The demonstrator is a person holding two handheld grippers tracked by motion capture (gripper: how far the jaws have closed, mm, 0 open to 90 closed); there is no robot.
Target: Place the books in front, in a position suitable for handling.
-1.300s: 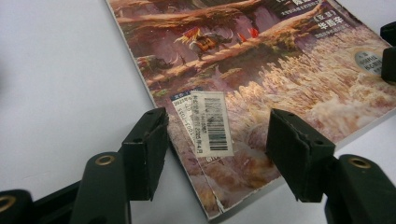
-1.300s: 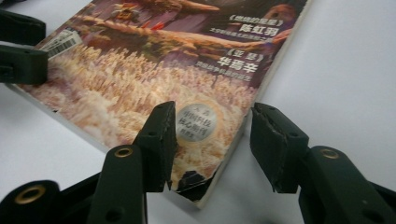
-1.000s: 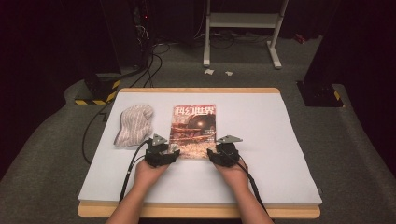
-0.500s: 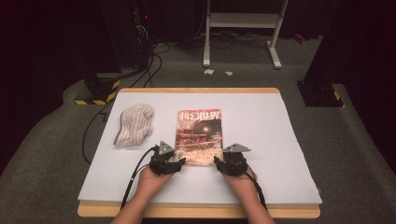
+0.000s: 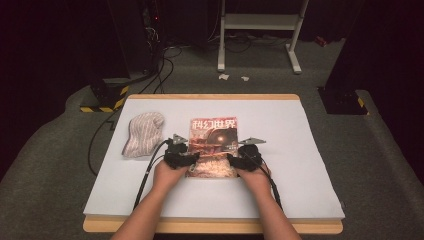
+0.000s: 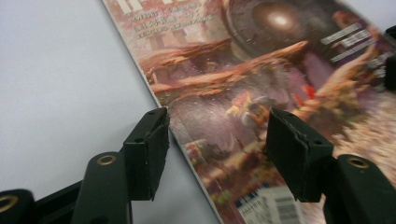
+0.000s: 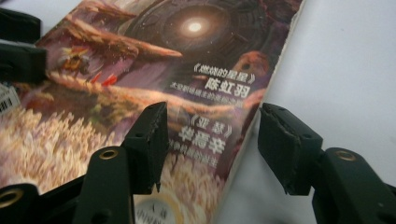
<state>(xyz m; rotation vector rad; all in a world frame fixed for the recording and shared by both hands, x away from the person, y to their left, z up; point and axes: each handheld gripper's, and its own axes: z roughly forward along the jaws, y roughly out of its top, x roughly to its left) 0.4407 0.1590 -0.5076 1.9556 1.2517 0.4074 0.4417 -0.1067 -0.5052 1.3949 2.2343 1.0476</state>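
A: Both hands have come back toward the near edge since a second ago, and the magazine point(image 5: 212, 147) now lies a little nearer to the person. It sits flat in the middle of the white table point(image 5: 300, 165), with the striped cloth point(image 5: 142, 134) apart on its left.

B: And the grippers, in the high view?

A: The left gripper point(image 5: 192, 159) is at the magazine's left edge, the right gripper point(image 5: 231, 159) at its right edge, both low on the cover.

B: What does the left gripper view add?

A: The jaws stand open across the spine edge, one over the table, one over the cover. Nothing is pinched. The barcode point(image 6: 275, 207) is readable here.

B: The right gripper view?

A: The right jaws have just been opening. They straddle the open page edge and press on nothing. The page thickness shows here.

B: How will it handle?

A: I think light, thin and floppy, with a glossy, slippery cover. Better to grip at the edges, near the stiffer spine.
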